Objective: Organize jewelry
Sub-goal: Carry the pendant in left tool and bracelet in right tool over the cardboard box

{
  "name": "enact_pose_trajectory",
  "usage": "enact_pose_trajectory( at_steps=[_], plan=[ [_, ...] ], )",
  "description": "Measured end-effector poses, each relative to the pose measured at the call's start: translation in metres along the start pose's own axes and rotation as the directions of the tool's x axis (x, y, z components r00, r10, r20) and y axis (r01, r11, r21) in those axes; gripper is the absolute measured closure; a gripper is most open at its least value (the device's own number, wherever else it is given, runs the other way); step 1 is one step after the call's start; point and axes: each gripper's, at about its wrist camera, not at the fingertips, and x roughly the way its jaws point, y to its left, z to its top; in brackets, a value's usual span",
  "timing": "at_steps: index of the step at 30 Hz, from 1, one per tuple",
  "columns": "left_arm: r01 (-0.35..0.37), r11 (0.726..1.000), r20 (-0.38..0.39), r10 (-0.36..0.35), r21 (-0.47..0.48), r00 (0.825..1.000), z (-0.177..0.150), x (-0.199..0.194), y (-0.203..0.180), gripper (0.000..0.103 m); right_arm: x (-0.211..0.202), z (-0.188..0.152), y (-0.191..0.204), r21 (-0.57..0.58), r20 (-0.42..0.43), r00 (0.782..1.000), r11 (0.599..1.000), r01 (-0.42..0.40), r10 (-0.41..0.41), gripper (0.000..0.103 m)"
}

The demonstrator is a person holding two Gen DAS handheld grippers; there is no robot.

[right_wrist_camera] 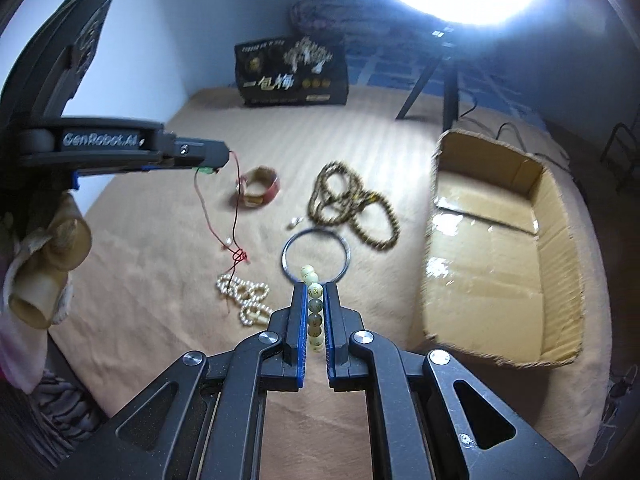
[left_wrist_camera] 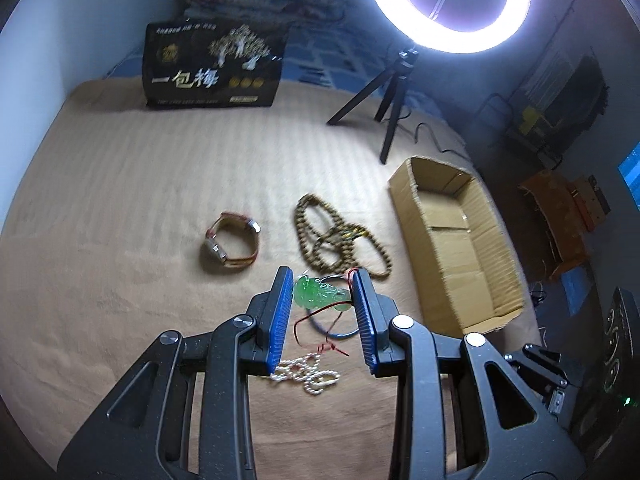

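Closest to you, your right gripper (right_wrist_camera: 316, 292) has its blue pads squeezed onto a pale green bead bracelet (right_wrist_camera: 314, 308), and the line of beads runs straight along the fingers, with a couple of beads poking out past the tips. Take the open cardboard box (right_wrist_camera: 560, 216) as your landmark: it sits off to the right of those fingertips, long side running away from you, and it looks empty from here. So honestly the whole next move is just a swing right until the tips are over the box wall, and your right hand is clearly the nearer one for that. Your left gripper (left_wrist_camera: 324, 280) is farther from the box, on the far side of the thin dark bangle (right_wrist_camera: 316, 254). Its fingers bracket a green jade pendant (left_wrist_camera: 318, 292); the pads look to be touching it on both sides, and in the right view the pendant hangs off the cloth with its red cord (right_wrist_camera: 216, 216) trailing down, so I'd call that a grip. Left of the box, on the tan cloth (left_wrist_camera: 120, 200), the brown bead necklace (left_wrist_camera: 340, 236) is nearest to it, then the watch (left_wrist_camera: 232, 244), and the pearl strand (left_wrist_camera: 308, 374) lies under the left fingers. Watch that cord, it looks like it could catch the pearls.
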Motion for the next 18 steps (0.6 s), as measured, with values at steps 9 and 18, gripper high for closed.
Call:
enact_pose_trajectory(
  at_steps=[9,18],
  plan=[
    [0.068,0.996,0.036,-0.070,0.057,0.997,0.010,-0.012,-0.041,0.072,-0.030,0.016,-0.032,0.070,0.083,0.995,0.996,0.057,-0.063,0.097],
    [0.146,0.986,0.050,-0.151,0.085,0.987,0.020,-0.015,-0.080,0.072,-0.051,0.022,-0.076,0.159,0.119,0.983,0.980,0.119,-0.138,0.097]
  ],
)
